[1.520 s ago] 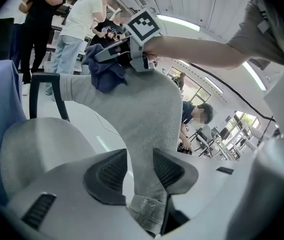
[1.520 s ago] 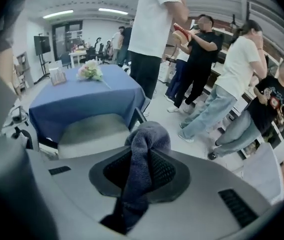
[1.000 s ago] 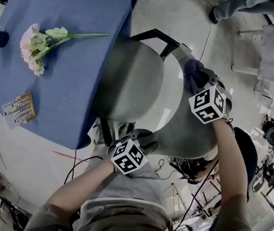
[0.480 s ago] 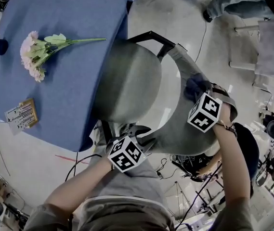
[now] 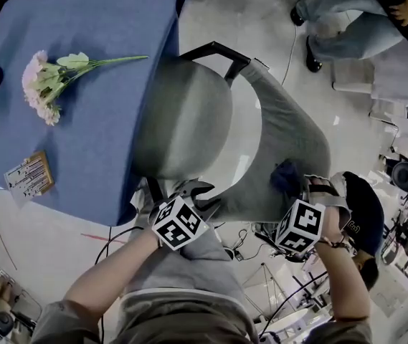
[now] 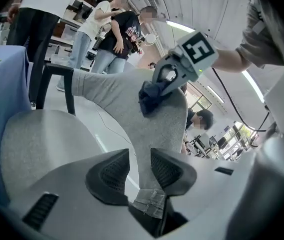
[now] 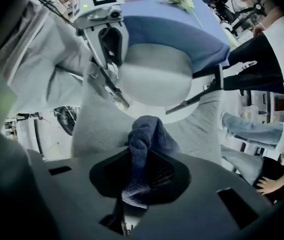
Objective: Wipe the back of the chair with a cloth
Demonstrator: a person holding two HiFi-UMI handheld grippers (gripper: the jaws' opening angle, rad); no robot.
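The chair has a round grey seat (image 5: 182, 120) and a curved grey backrest (image 5: 293, 138). My left gripper (image 5: 195, 192) clamps the near end of the backrest (image 6: 132, 109). Its jaws have just been closing a little, with the padded edge between them. My right gripper (image 5: 295, 194) is shut on a bunched dark blue cloth (image 5: 284, 178), which it presses against the outer face of the backrest near its lower right part. The right gripper view has the cloth (image 7: 149, 134) sticking out between the jaws over the grey fabric. The left gripper view shows the right gripper (image 6: 169, 79) and the cloth (image 6: 151, 96) on the backrest.
A table under a blue cover (image 5: 82, 49) stands against the chair's left, with a flower bouquet (image 5: 49, 81) and a small card pack (image 5: 30, 175) on it. People's legs (image 5: 340, 20) are at the upper right. Cables (image 5: 117, 239) lie on the floor near me.
My right gripper has slid the cloth along the backrest from its far upper part toward me, to the near lower right. The left gripper stays on the backrest's near end.
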